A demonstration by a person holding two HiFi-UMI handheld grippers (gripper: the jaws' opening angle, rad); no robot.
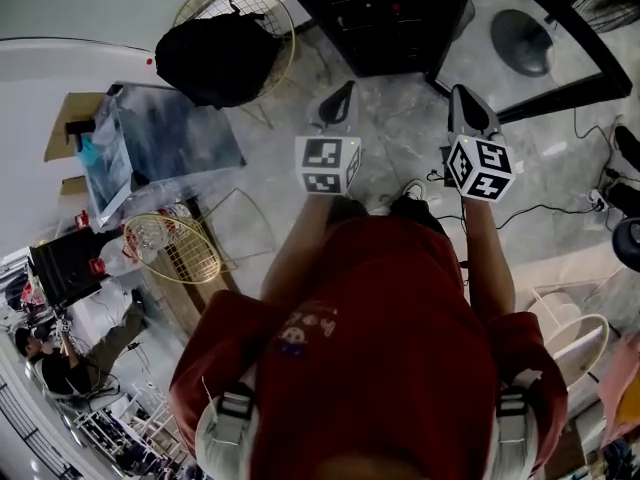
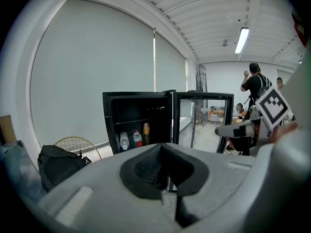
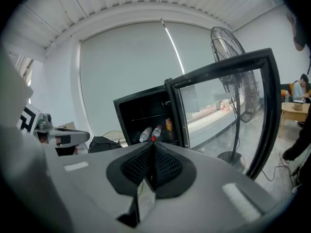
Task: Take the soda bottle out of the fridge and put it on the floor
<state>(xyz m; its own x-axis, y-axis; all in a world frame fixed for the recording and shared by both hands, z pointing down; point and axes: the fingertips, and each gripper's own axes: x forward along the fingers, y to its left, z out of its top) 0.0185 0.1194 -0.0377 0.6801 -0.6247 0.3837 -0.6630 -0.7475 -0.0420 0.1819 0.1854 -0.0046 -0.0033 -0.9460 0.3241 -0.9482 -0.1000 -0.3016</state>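
The black mini fridge stands open on the floor ahead of me, its glass door swung out to the right. On a shelf inside are a clear bottle, a red-labelled bottle beside it, and an orange can; the same bottles show in the right gripper view. My left gripper and right gripper are held side by side in front of the fridge, well short of it. Both are shut with nothing between their jaws.
A black backpack rests on a wire chair left of the fridge. A clear plastic box and a second wire chair stand further left. A fan base and cables lie on the right. People stand in the background.
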